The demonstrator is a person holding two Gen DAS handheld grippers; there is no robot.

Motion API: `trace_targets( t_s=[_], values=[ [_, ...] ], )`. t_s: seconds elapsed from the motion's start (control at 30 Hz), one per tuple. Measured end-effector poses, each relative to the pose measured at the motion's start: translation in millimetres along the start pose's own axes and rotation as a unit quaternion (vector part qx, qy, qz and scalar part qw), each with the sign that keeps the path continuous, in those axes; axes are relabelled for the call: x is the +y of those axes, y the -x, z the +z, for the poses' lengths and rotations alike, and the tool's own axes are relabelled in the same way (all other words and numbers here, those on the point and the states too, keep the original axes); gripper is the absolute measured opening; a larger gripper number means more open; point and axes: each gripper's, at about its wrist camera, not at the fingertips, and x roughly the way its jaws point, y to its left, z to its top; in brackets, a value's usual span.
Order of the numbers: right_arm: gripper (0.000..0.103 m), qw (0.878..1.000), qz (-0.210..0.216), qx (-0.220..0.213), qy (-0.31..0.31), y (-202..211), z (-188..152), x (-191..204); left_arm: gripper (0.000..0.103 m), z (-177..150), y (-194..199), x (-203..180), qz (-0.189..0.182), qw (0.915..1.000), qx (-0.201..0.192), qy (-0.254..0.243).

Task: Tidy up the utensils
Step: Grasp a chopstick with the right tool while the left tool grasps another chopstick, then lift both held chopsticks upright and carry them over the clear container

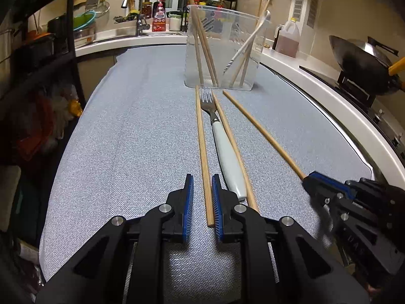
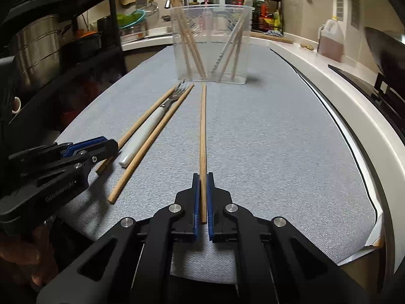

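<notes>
Right now my grey-blue cloth mat (image 1: 126, 152) covers the worktop, the biggest thing before me, with the white counter edge (image 1: 329, 96) curving round its right side. At the mat's far end stands a clear plastic holder (image 1: 222, 50), upright, with several wooden chopsticks and one white-handled utensil leaning inside it.

Just in front of the holder lie the loose pieces. A white-handled fork (image 1: 222, 147) lies flat, tines toward the holder, between two wooden chopsticks: the left chopstick (image 1: 202, 157) just beside it and the middle chopstick (image 1: 233, 149) touching its handle. The right chopstick (image 2: 203, 136) lies apart from those, angled out to the right.

My left gripper (image 1: 202, 190) has its blue pads on either side of the near end of the left chopstick; a gap shows on the left side, so I cannot tell whether it truly grips. My right gripper (image 2: 202, 190) has its pads pressed together on the near end of the right chopstick, which runs straight ahead toward the holder, its far tip low over the mat.
</notes>
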Motion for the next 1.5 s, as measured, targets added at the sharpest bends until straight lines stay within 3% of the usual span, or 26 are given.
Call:
trace_targets(
  t_s=[0.07, 0.17, 0.33, 1.5],
  values=[
    [0.005, 1.000, -0.011, 0.000, -0.003, 0, 0, -4, 0.015, 0, 0, -2, 0.005, 1.0000, -0.002, -0.008],
    [0.005, 1.000, -0.027, -0.001, -0.011, -1, 0, -10, 0.006, -2, 1, -5, 0.025, 0.9994, -0.005, -0.022],
    [0.006, 0.999, -0.048, -0.005, -0.025, -1, -1, -22, 0.006, -6, 11, 15, 0.044, 0.9988, -0.005, 0.018],
    [0.007, 0.999, -0.044, -0.017, -0.020, -4, 0, -29, 0.006, -9, 8, 9, 0.062, 0.9974, -0.035, 0.012]
  ],
)
